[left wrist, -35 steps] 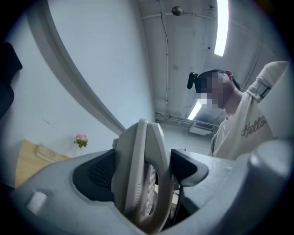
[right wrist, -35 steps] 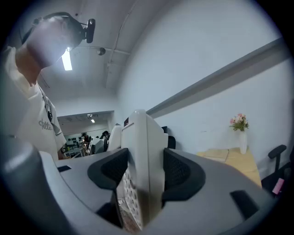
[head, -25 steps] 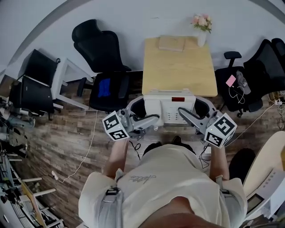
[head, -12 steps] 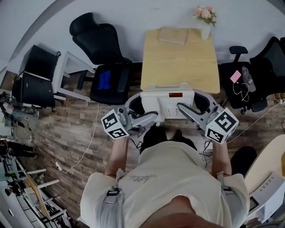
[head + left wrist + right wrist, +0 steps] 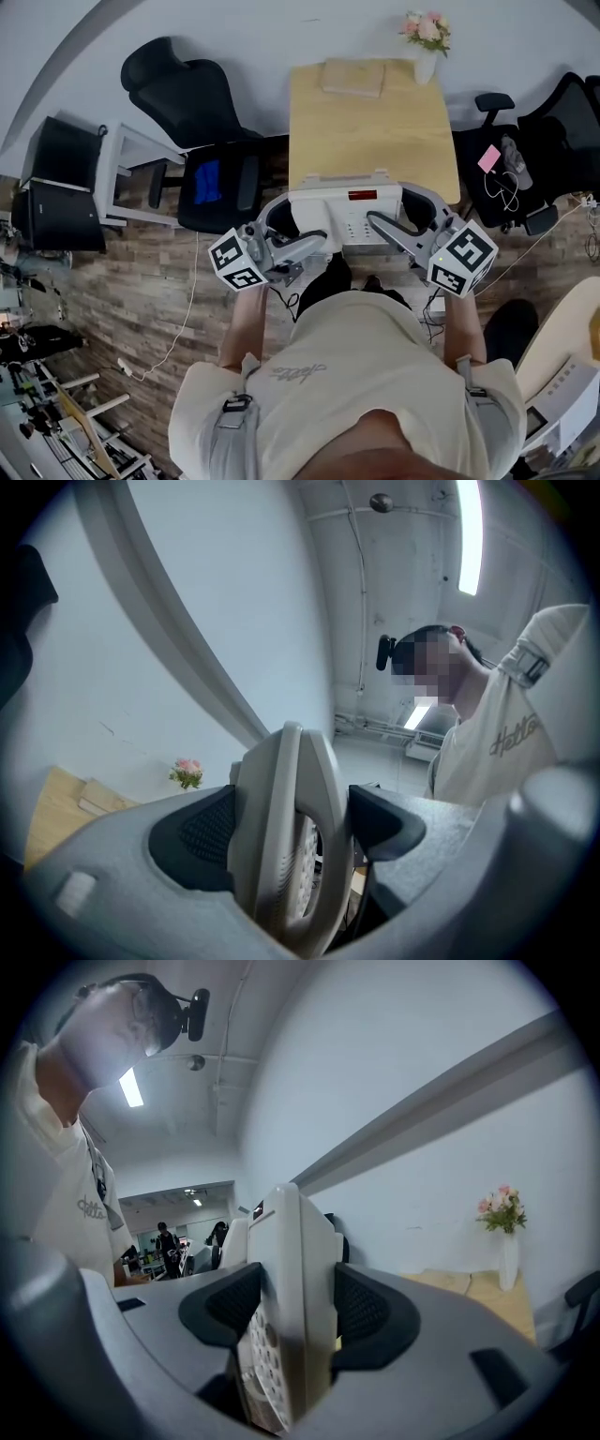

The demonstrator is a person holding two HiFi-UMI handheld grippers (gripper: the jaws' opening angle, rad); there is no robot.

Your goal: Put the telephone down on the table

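My left claw [image 5: 311,242] and right claw [image 5: 382,228] clamp the telephone [image 5: 352,214] (keypad up, one side each) beside the worktop [image 5: 375,122].

Telephone [image 5: 351,212] between left gripper [image 5: 317,240] and right gripper [image 5: 377,223]

Left gripper [image 5: 312,240], right gripper [image 5: 381,223]: jaws clamped
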